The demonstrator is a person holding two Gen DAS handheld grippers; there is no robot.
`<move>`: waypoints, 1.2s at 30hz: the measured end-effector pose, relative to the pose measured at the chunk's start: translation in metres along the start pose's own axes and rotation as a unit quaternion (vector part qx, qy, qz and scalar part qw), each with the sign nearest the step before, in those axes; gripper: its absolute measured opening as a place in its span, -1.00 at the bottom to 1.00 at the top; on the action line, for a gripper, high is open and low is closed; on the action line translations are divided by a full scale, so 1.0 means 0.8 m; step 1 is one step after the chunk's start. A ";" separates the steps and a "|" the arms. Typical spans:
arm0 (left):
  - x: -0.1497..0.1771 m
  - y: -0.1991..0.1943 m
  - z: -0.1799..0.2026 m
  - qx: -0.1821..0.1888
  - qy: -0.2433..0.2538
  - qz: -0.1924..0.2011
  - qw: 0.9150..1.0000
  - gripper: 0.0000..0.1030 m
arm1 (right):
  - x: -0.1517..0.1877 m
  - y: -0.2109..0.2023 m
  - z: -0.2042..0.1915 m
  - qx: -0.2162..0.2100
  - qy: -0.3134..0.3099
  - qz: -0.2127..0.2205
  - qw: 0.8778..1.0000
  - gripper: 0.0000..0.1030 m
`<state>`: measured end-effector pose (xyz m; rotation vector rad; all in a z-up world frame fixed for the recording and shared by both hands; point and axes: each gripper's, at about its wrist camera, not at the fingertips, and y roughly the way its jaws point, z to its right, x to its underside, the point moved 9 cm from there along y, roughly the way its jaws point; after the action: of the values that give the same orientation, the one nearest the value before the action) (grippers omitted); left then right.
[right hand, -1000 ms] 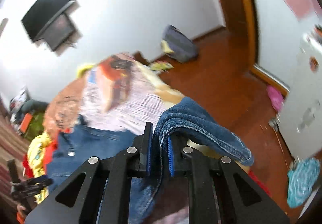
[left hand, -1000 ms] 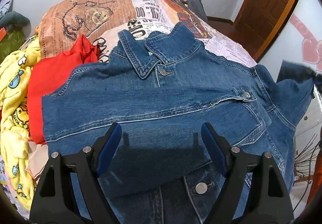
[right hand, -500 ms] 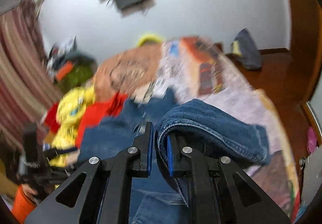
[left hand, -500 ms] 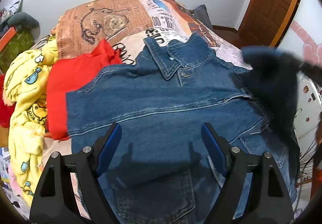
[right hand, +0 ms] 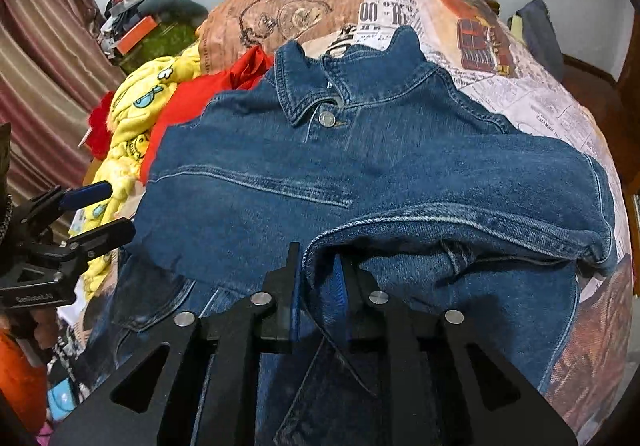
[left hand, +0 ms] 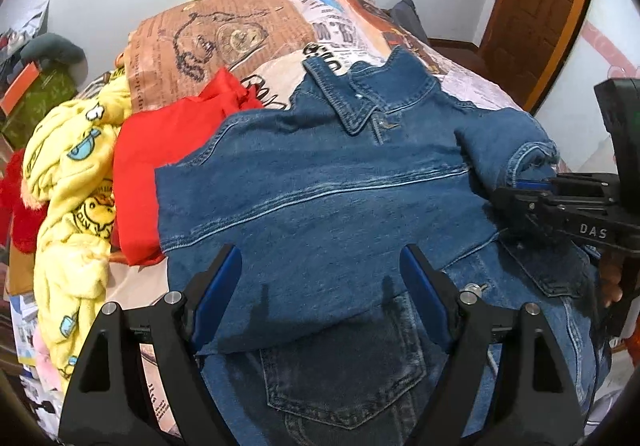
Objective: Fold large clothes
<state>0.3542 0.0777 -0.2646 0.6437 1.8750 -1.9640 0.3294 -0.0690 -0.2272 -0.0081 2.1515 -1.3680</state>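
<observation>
Left wrist view: the left gripper [left hand: 320, 278] hovers with fingers apart over a denim jacket [left hand: 320, 197] spread on the bed [left hand: 248, 29]; a red garment [left hand: 160, 149] lies beside it.

Right wrist view: only here, the right gripper [right hand: 318, 278] shows fingers clamped on the jacket's sleeve [right hand: 460, 238], folded across its front.

The right gripper [right hand: 318, 286] is clamping a fold of the denim jacket [right hand: 360, 173], which is lying collar-up on the newspaper-print bedspread [right hand: 532, 97]. The left gripper [right hand: 94, 211] is hovering at the jacket's left edge, jaws apart. A red garment [right hand: 192, 93] and yellow blanket [right hand: 132, 117] are lying beside the jacket.
</observation>
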 end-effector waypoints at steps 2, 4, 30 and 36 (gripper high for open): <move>-0.007 -0.005 0.009 0.003 0.008 0.005 1.000 0.57 | 0.005 -0.010 -0.003 -0.012 0.003 -0.004 1.000 -0.40; -0.018 -0.012 0.021 0.007 0.018 0.014 1.000 0.57 | 0.006 -0.030 0.001 -0.014 -0.003 0.002 1.000 -0.34; -0.099 0.098 0.328 0.046 0.288 -0.038 0.956 0.49 | 0.055 -0.167 0.208 0.154 0.097 0.112 0.977 -0.02; -0.098 0.145 0.346 0.016 0.310 -0.049 0.949 0.16 | 0.067 -0.136 0.216 0.142 0.091 0.077 0.983 -0.02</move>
<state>0.4596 -0.2097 -0.3131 1.3259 2.2551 -2.0038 0.3348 -0.2796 -0.2143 0.4010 2.0313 -1.6209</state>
